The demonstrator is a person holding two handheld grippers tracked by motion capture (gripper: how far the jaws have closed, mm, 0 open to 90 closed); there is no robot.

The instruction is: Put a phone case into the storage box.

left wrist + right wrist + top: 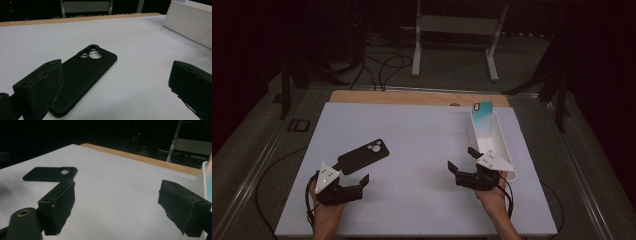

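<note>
A black phone case lies flat on the white table top, camera cutout facing up. My left gripper stands open just behind the case's near end. In the left gripper view the case lies ahead of the left jaw, and the left gripper holds nothing. My right gripper is open beside the near end of a white bin, where a teal phone case leans upright at the far end. In the right gripper view the right gripper is empty, with the black case far off left.
The white bin sits at the table's right side, its wall close to my right jaw. A wooden strip runs along the far edge. Cables and a white metal frame stand on the dark floor beyond.
</note>
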